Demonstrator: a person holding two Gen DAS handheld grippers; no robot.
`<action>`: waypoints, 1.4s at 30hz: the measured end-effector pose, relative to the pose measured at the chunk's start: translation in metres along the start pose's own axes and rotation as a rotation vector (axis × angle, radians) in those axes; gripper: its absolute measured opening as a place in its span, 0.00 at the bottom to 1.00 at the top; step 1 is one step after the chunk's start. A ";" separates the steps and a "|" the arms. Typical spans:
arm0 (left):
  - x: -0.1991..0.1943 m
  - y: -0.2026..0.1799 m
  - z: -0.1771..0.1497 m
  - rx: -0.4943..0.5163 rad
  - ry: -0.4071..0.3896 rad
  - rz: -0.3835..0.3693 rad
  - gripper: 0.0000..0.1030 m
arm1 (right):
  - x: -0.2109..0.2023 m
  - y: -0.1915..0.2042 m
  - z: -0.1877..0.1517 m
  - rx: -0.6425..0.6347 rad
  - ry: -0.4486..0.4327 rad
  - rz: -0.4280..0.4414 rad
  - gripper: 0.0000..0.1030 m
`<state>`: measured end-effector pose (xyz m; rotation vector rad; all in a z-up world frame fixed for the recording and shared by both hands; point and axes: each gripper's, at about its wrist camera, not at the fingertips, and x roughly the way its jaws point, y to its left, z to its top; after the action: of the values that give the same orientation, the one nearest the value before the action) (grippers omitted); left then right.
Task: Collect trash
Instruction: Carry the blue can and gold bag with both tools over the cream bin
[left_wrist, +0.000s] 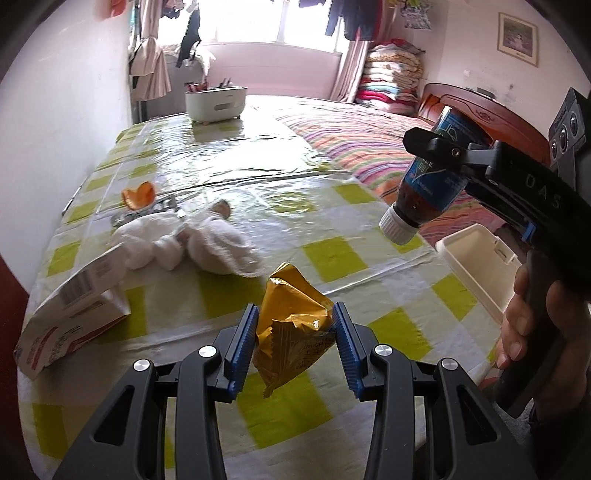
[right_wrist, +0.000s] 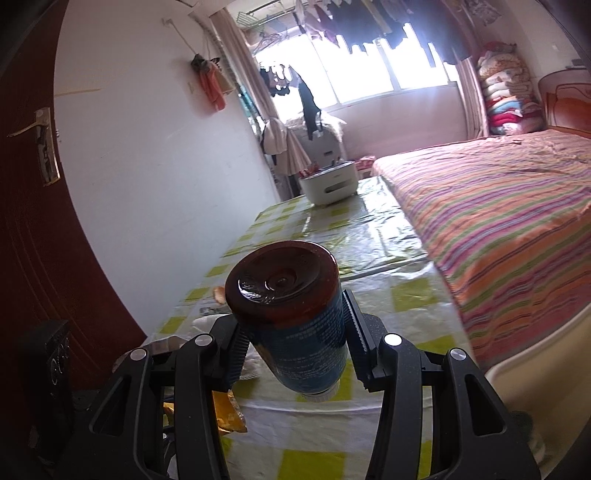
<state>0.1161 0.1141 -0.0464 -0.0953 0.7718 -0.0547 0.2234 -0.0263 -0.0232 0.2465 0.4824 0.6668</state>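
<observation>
Left wrist view: left tongs (left_wrist: 293, 345) clenching a gold snack wrapper (left_wrist: 291, 326) at mid-body, above the desk (left_wrist: 388, 291). Likely handling as light, crinkly, slippery foil; pinching across the crumpled middle seeming safest. Right tongs (left_wrist: 448, 158) gripping a brown bottle (left_wrist: 428, 177) around its blue label, white cap pointing down, beside a white bin (left_wrist: 476, 266) at the desk's edge. Probably stiff plastic, some dark liquid inside, so heavier; holding the label band rather than the smooth base (right_wrist: 282, 273) looking wise. Lying farther out on the desk: white crumpled tissue (left_wrist: 192, 245), orange peel (left_wrist: 138, 195), a tilted carton (left_wrist: 74, 310). Bin's inside staying hidden; cap nearly covered in the right wrist view; carton print too blurred for reading.
</observation>
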 end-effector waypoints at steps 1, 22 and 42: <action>0.001 -0.003 0.001 0.005 0.001 -0.005 0.39 | -0.003 -0.004 0.000 0.003 -0.003 -0.008 0.44; 0.028 -0.080 0.016 0.096 0.014 -0.106 0.39 | -0.052 -0.069 0.002 0.064 -0.058 -0.153 0.44; 0.043 -0.164 0.028 0.181 -0.025 -0.208 0.39 | -0.102 -0.139 0.003 0.171 -0.137 -0.301 0.44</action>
<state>0.1643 -0.0505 -0.0387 -0.0040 0.7270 -0.3197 0.2292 -0.1982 -0.0360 0.3698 0.4340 0.3122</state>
